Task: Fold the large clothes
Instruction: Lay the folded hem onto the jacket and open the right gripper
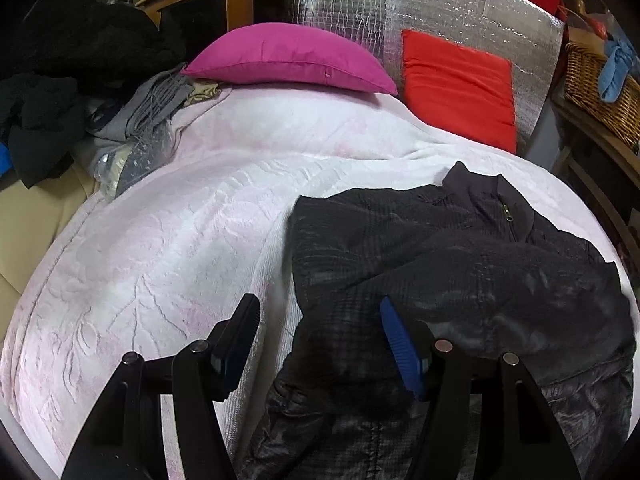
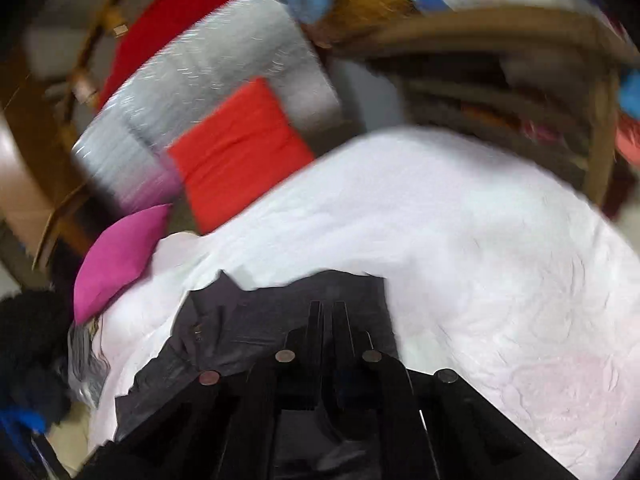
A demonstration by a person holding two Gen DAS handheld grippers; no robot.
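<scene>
Spread over the near right part of a white embossed quilted bedspread (image 1: 160,240): a dark grey quilted zip-collar jacket (image 1: 460,264), collar toward the far side. Left gripper (image 1: 320,320) with blue-padded fingers apart, empty, poised above the jacket's left edge. Right gripper (image 2: 328,312) with fingers together over the jacket fabric (too blurred to tell whether cloth is pinched). Farther back, a magenta oblong pillow (image 1: 292,60) beside a red square cushion (image 1: 460,88) against a silver foil panel (image 1: 460,12).
</scene>
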